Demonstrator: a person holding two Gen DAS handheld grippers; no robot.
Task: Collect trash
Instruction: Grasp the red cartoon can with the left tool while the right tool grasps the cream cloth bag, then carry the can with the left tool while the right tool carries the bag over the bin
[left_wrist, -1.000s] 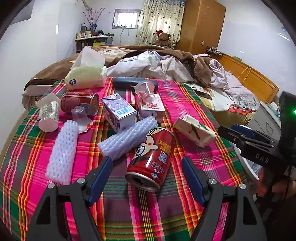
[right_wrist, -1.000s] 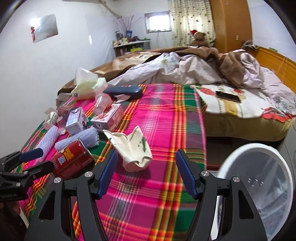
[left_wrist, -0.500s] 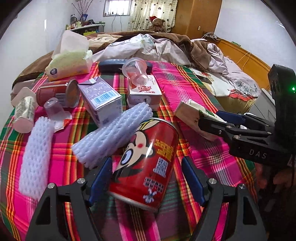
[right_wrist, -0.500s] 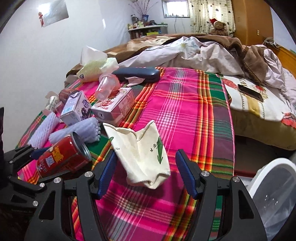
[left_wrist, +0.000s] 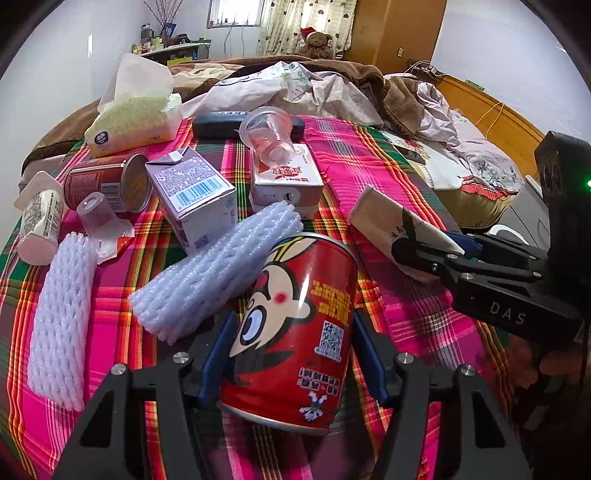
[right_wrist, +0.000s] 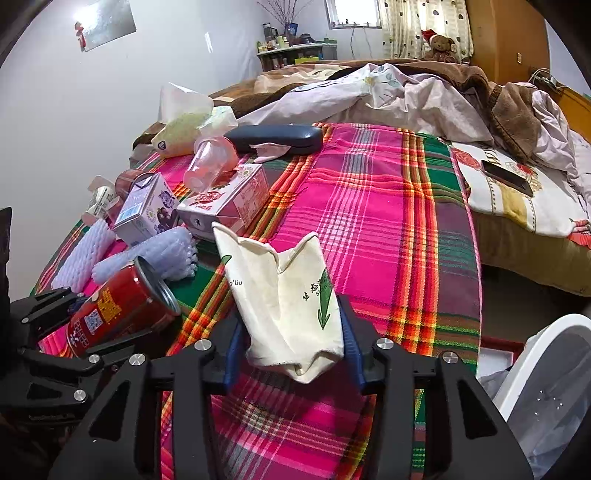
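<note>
Both wrist views look steeply down and forward from close over the plaid blanket (left_wrist: 388, 155) toward the bed (right_wrist: 424, 85). Both show the red can (left_wrist: 295, 332) and crumpled paper cup (right_wrist: 288, 299).

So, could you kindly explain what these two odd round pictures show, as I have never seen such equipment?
A person holds a two-fingered gripper in each hand, and each carries a wide-angle camera looking along its fingers.

One picture is from the left gripper, whose jaws have just closed around a red can.

The other is from the right gripper, whose jaws have just closed around a crumpled paper cup.

Both lie on a plaid cloth among cartons, foam sleeves and a clear plastic cup. A white bin stands nearby.
</note>
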